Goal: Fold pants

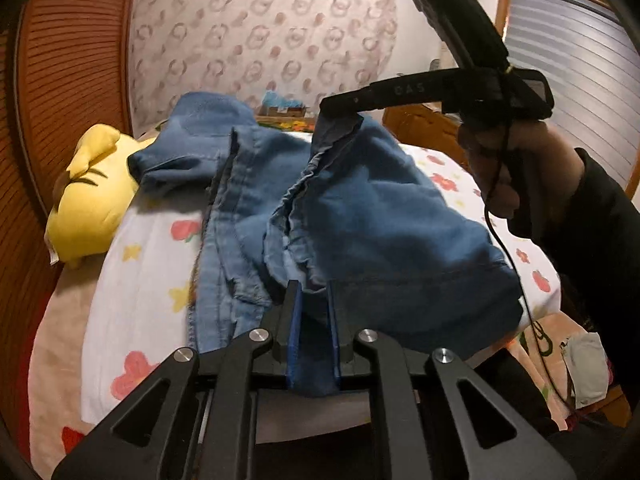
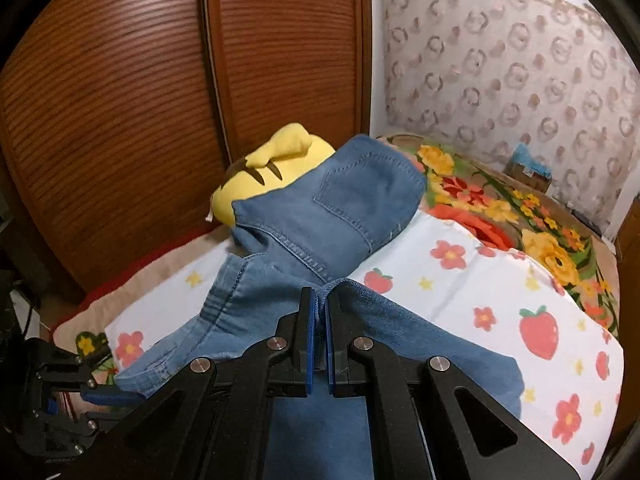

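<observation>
The left gripper (image 1: 313, 292) is clamped on a denim fold of the pants (image 1: 360, 216); the right gripper (image 2: 319, 300) pinches their hem. Beyond the tips the pants lie across the flowered sheet (image 2: 500, 280), touching the yellow plush (image 2: 276, 160) by the wooden doors (image 2: 120, 100); bare sheet lies rightward.

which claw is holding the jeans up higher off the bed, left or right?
The right claw: it pinches a bunched edge of the jeans lifted clear of the bed, the denim draping from it. The left claw grips its fold low, near the mattress.
</observation>
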Demonstrator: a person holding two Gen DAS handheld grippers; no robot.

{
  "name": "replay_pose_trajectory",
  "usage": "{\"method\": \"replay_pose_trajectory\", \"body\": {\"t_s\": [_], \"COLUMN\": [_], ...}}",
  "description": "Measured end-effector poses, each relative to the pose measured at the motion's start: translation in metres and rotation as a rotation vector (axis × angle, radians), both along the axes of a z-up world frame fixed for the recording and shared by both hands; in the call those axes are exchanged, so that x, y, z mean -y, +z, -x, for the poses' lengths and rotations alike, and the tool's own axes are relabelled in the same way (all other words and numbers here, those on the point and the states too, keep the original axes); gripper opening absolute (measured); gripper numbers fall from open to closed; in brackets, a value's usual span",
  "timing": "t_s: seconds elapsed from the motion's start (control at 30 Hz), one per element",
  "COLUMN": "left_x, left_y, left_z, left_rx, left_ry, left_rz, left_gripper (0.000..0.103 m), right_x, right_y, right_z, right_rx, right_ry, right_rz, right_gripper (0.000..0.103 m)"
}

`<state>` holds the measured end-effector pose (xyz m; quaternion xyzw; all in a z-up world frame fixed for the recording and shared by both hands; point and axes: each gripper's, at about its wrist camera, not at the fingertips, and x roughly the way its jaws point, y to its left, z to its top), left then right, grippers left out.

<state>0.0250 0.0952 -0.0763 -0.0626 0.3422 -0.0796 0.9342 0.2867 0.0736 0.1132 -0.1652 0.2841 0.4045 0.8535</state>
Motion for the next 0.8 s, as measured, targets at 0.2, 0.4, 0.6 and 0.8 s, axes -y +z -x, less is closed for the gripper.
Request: {"method": "replay_pose_trajectory", "body": {"t_s": [0.2, 0.4, 0.6, 0.8], "left_x": [-0.005, 0.001, 0.014, 0.027], "left_y": [0.008, 0.009, 0.008, -0.001], "left_z": [-0.001, -0.010, -0.019, -0.029], "left_rx": [0.011, 0.010, 0.022, 0.014], "left_ry": [0.013, 0.010, -0.001, -0.031], "left_rz": [0.020, 0.000, -0.029, -0.067], "left_gripper": [0.020, 0.046, 0.046, 0.046], "right_x": [0.000, 0.004, 0.037, 0.096], "right_y": [-0.007, -0.014, -0.010, -0.007], "right_z": [0.006, 0.003, 0.008, 0.026], "right_rx": [0.011, 0.006, 0.012, 0.030], "right_ry": [-0.001, -0.047, -0.078, -0.125], "right_rz": [0.043, 0.055, 0.032, 0.036], "right_gripper": [0.004, 0.040, 0.044, 0.044]}}
